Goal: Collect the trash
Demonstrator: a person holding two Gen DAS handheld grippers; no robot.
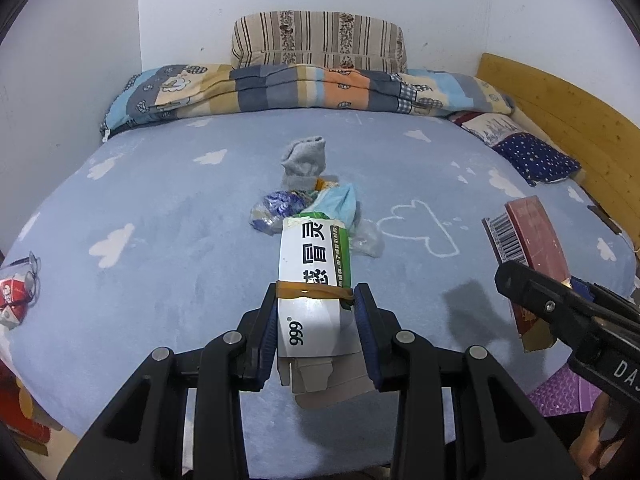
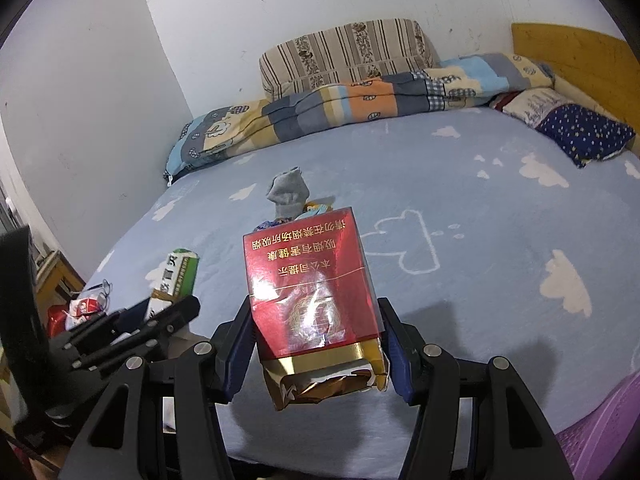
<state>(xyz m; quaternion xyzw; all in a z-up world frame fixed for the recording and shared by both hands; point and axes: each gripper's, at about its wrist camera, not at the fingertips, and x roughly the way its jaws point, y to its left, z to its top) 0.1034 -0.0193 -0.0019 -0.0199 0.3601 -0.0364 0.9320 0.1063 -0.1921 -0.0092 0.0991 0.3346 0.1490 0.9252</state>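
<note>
Near the middle of the blue cloud-print bed sheet (image 1: 168, 184) lies a small heap of trash: a crumpled grey sock (image 1: 305, 162) at the far side, with a blue-and-white crinkled plastic wrapper (image 1: 276, 206) and a pale blue pouch (image 1: 340, 200) just in front of it, all touching. It sits directly ahead of both tools. The left tool (image 1: 316, 320) is clenched on a white and green cardboard medicine box (image 1: 314, 280) bound with a brown rubber band, held lengthwise above the sheet, its far end overlapping the heap in the left wrist view. The right tool (image 2: 316, 344) grips a red cigarette pack (image 2: 310, 280) with gold lettering and a torn gold foil end; that pack hides most of the heap in the right wrist view.

At the left edge of the bed rest a crushed red and white packet (image 1: 14, 296) and a pair of wire-framed glasses (image 1: 34, 276), partly cut off by the frame. Something purple (image 2: 600, 432) shows at the near right corner, too cropped to identify.

Along the far side lie a folded patchwork quilt (image 1: 304, 88) and a striped brown cushion (image 1: 320, 40) against the white wall (image 1: 200, 0); a star-print navy pillow (image 1: 536, 156) sits beside the wooden headboard (image 1: 560, 108).
</note>
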